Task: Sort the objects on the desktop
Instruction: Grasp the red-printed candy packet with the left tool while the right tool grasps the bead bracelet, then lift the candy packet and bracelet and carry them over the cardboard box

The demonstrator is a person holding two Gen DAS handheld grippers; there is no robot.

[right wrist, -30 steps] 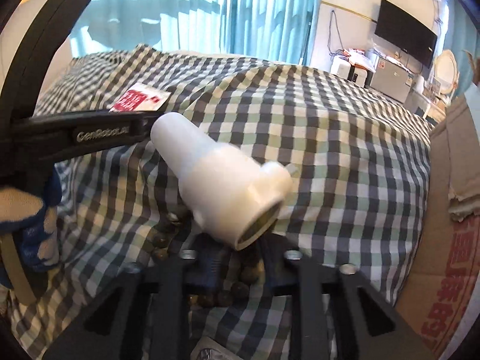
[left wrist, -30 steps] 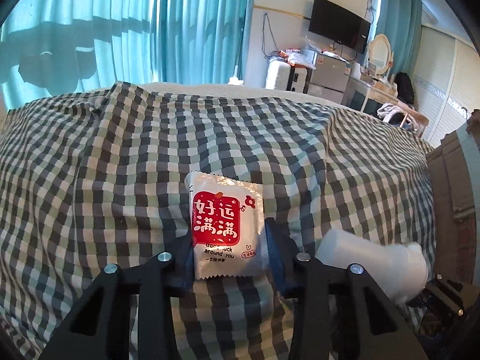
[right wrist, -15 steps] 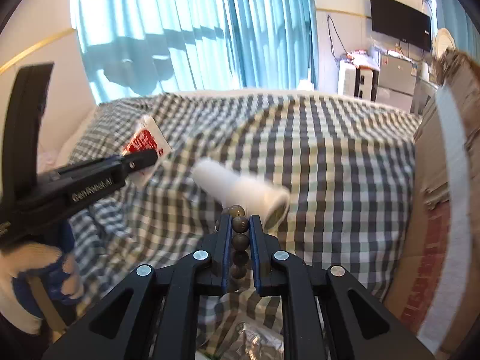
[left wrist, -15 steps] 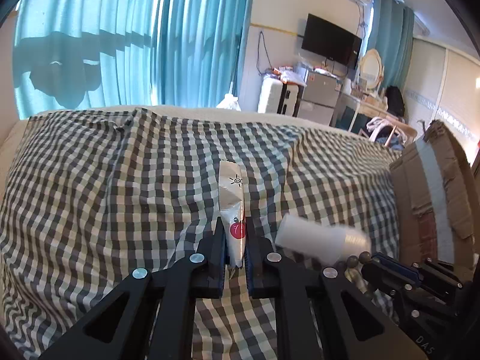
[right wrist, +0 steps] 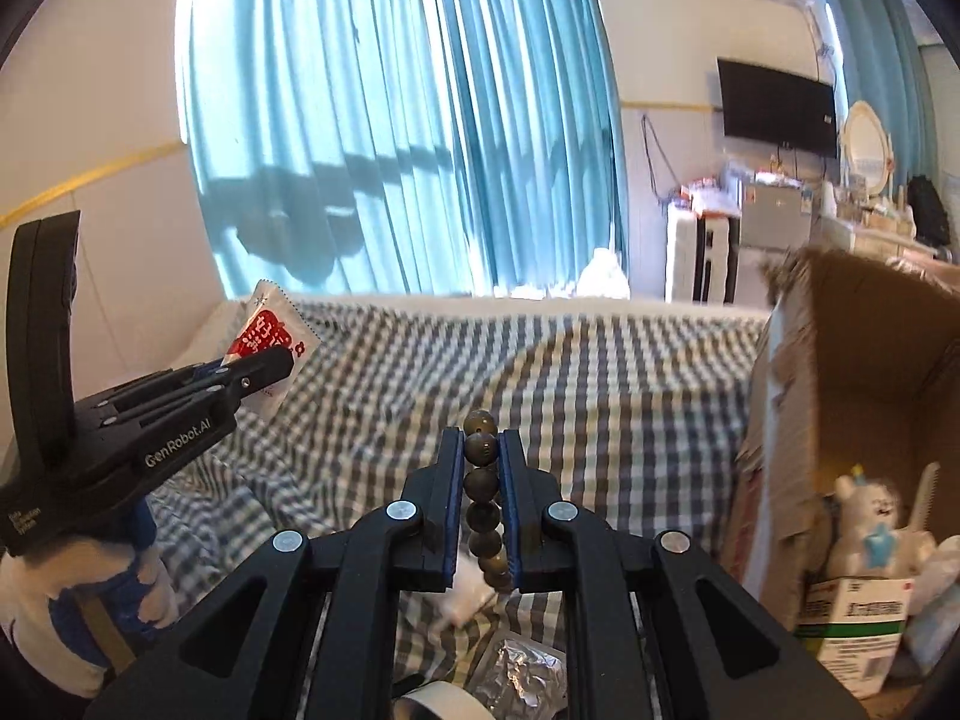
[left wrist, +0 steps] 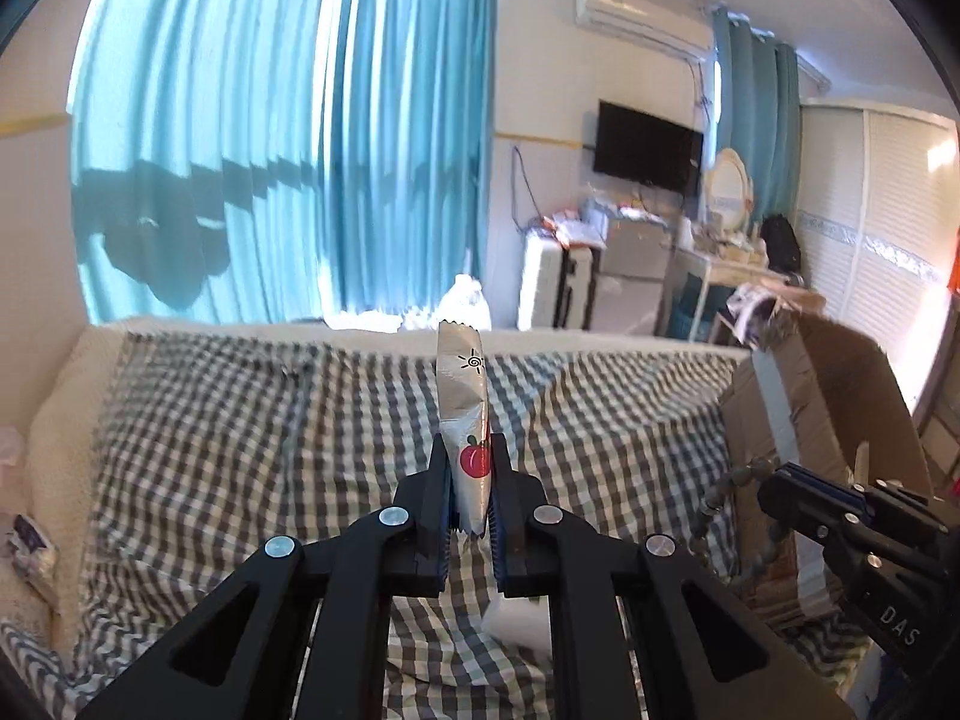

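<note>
Sachet [left wrist: 467, 444] stands pinched edgewise between left tongs [left wrist: 469, 501], above checked cloth [left wrist: 240, 420].

"GenRobot.AI" reads in white on the left tool [right wrist: 264, 369] body. "DAS" shows on the right tool [left wrist: 774, 480] (letters partial). The packet [right wrist: 270, 342] bears red-panel Chinese characters, illegible.
</note>
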